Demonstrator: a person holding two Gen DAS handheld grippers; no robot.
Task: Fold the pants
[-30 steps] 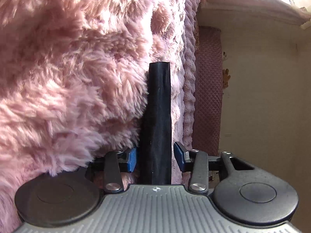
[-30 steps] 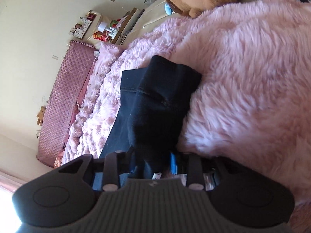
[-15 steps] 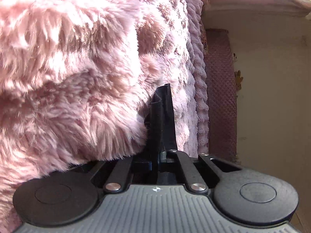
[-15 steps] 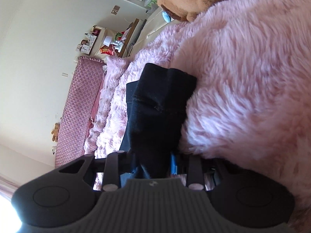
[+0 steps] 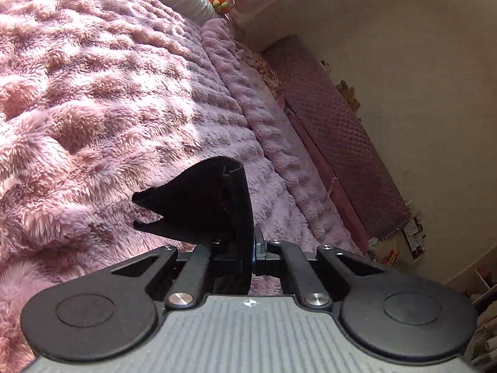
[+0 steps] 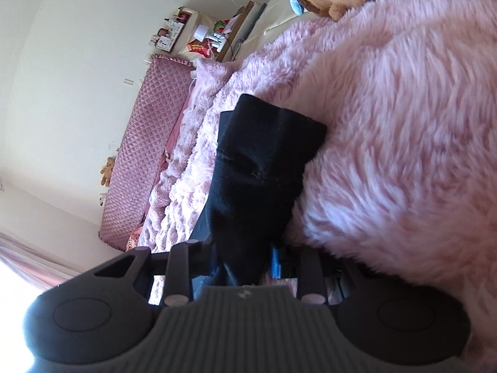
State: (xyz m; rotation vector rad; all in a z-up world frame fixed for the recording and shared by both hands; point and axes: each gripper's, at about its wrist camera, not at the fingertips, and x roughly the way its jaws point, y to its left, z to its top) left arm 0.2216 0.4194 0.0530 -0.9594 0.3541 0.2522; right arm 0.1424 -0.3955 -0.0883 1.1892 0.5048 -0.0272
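Both tools are clenched on the black pants (image 5: 205, 205), the left tool (image 5: 245, 248) pinching a raised edge above the fluffy pink blanket (image 5: 102, 93), the right tool (image 6: 245, 261) apparently gripping a bunched fold against it.

The black pants (image 6: 261, 180) hide the right gripper's fingers (image 6: 275, 261); shelf items (image 6: 202, 35) are too small to identify.

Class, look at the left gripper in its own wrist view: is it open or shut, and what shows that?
Shut. The left gripper has its jaws drawn together on a bunched edge of the black pants, which stick out above the pink furry blanket.
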